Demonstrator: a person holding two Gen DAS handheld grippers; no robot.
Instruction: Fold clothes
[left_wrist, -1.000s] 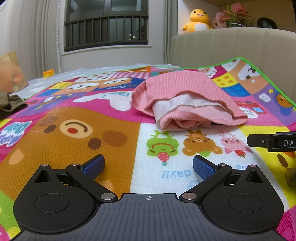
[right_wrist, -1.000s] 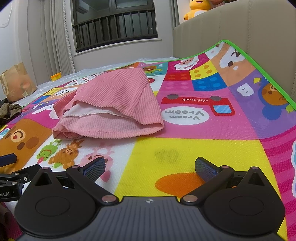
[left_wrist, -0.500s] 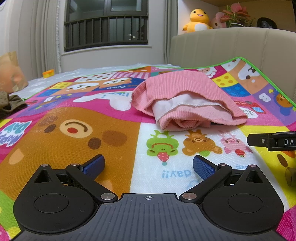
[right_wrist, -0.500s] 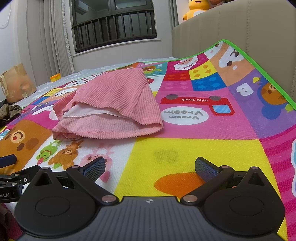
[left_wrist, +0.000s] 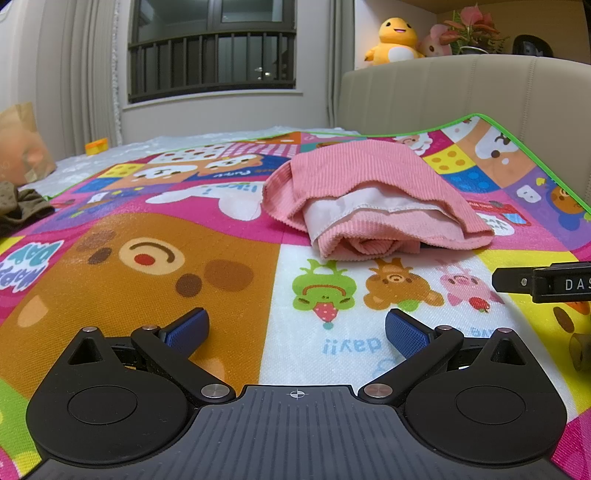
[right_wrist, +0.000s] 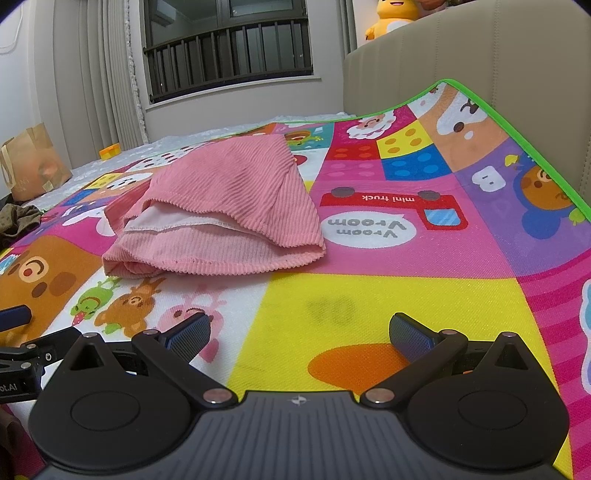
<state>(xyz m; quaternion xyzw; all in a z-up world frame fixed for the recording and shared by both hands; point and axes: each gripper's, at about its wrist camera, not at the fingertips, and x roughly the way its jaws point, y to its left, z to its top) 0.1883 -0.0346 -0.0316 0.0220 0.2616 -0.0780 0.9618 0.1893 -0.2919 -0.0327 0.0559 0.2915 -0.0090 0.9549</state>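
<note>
Left gripper (left_wrist: 295, 328) was spread wide, blue pads (left_wrist: 188, 326) clear of everything, nothing held, low over the play mat (left_wrist: 147, 258). Right gripper (right_wrist: 299, 332) same: jaws wide apart, empty, over the yellow square. Pink corduroy garment (left_wrist: 369, 199) lay folded in a bundle on the mat ahead of both, well apart from the fingers, pale lining showing at its open edge. Dark cloth (left_wrist: 18, 210) sat at the mat's far left; paper bag (right_wrist: 33, 162) beyond it.

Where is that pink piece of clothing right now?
The pink garment lies bunched on the colourful play mat, ahead of both open hand-held grippers and touching neither. In the right wrist view it sits left of the mat's "mini truck" picture.
</note>
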